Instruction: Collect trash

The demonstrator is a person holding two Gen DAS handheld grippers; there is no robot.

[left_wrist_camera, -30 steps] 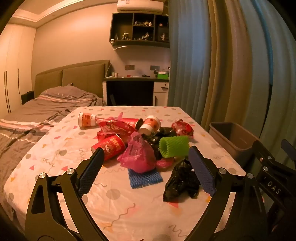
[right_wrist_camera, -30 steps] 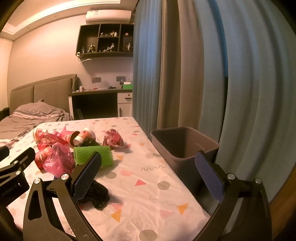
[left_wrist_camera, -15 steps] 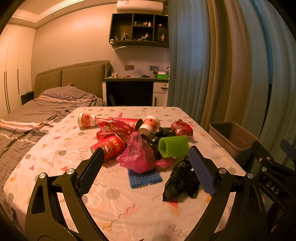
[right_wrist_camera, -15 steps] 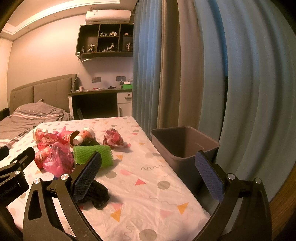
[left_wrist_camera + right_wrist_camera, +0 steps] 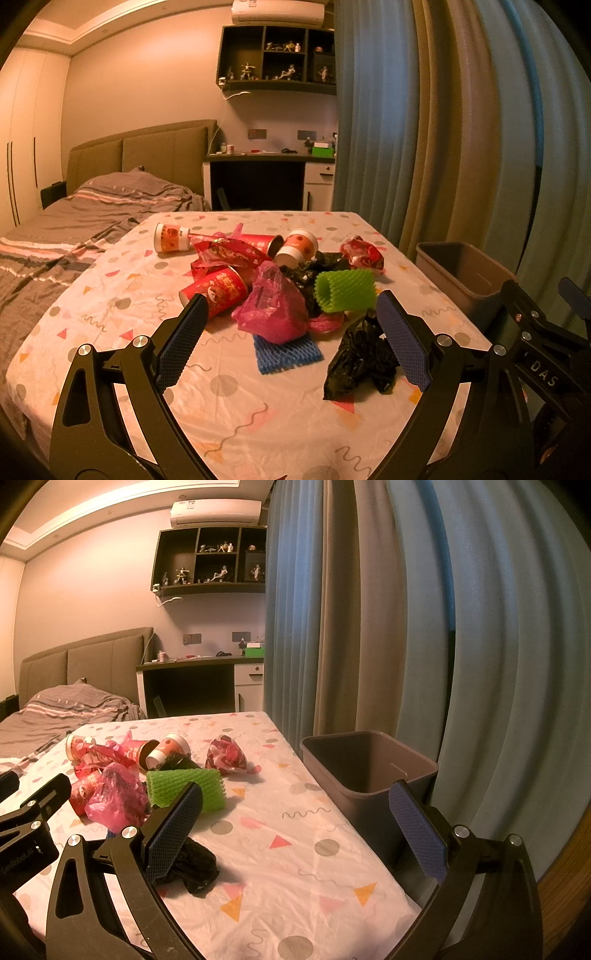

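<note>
Bedroom, patterned tablecloth frame centre. Trash pile mid-frame: green foam net, pink bag, black bag. Grey bin right of table. Left gripper and right gripper spread wide, holding nothing.

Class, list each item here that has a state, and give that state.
left gripper: open, empty
right gripper: open, empty
bin: upright, looks empty
green foam net: lying on its side
red paper cup: tipped over
black bag: crumpled
pink bag: crumpled
</note>
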